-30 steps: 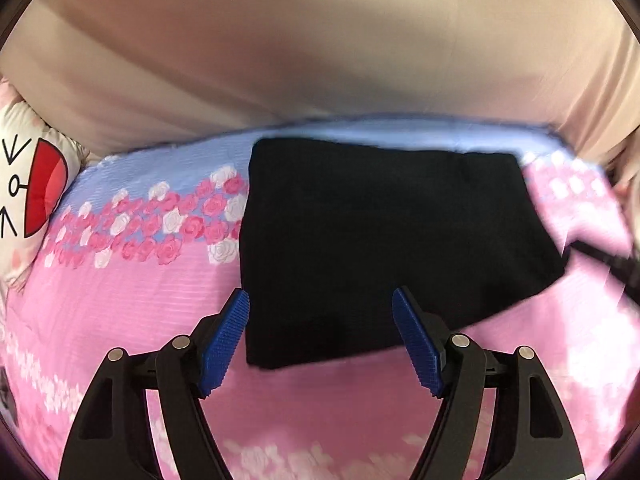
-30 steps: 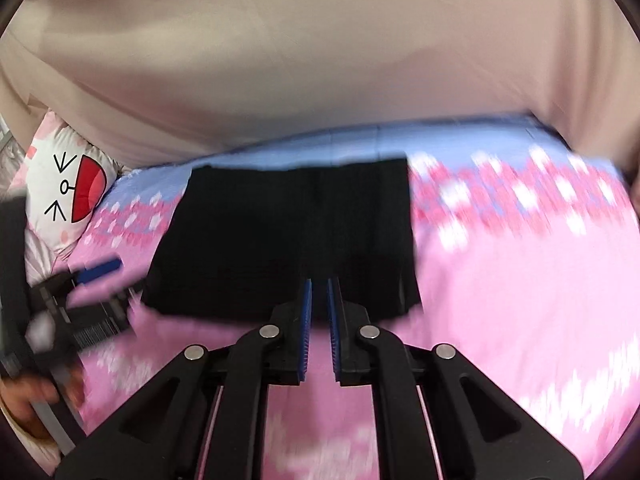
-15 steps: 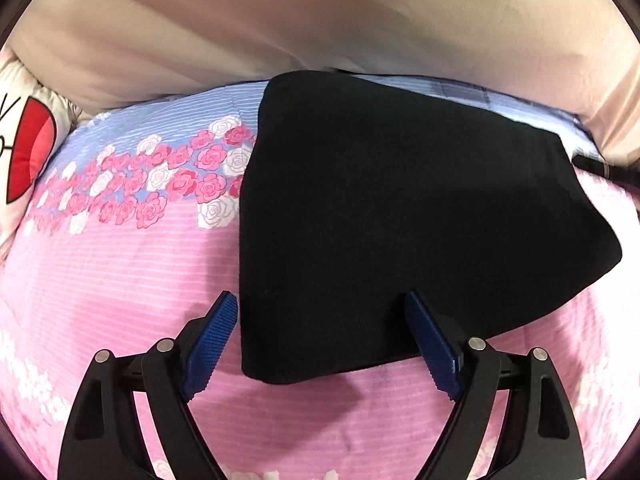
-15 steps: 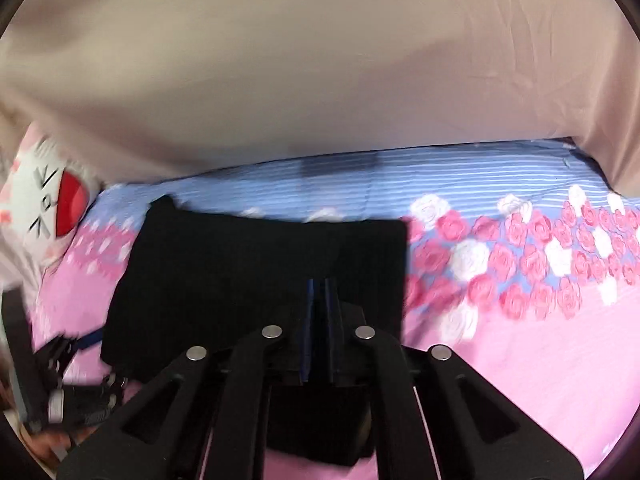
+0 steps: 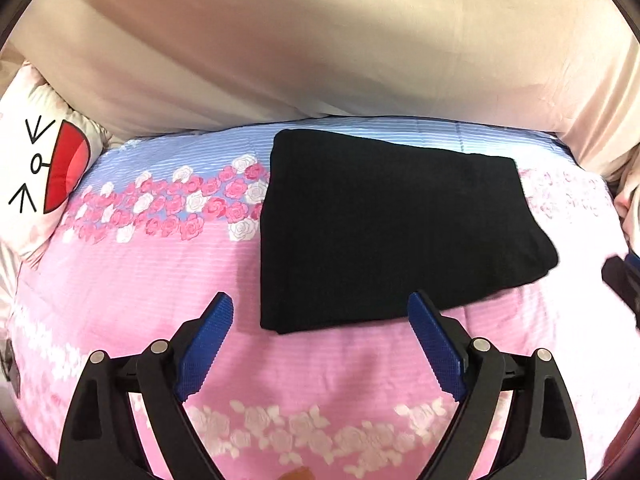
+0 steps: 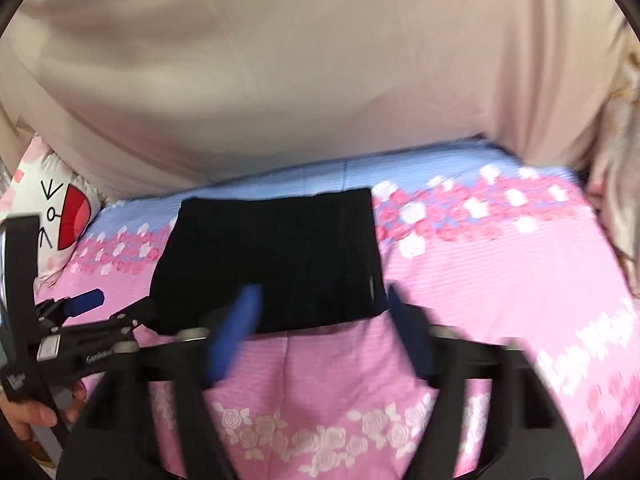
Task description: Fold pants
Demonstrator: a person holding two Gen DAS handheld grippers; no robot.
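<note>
The black pants lie folded into a flat rectangle on the floral bedspread. My left gripper hovers over their near edge. Its jaws are opening wide, and the blue pads touch no cloth. In the right wrist view the pants lie just beyond my right gripper. Its blurred jaws are opening too, with the near right corner of the pants between them but not pinched. The left gripper shows at the pants' left side, held by a hand. The right gripper peeks in at the edge of the left wrist view.
A white pillow with a cartoon face rests at the bed's far left. A beige cloth hangs behind the bed along its far edge. Pink bedspread stretches in front of and to the right of the pants.
The right gripper went from shut to open, let the black cloth go and drew back. The left gripper's jaws widened, and it pulled back from the pants.
</note>
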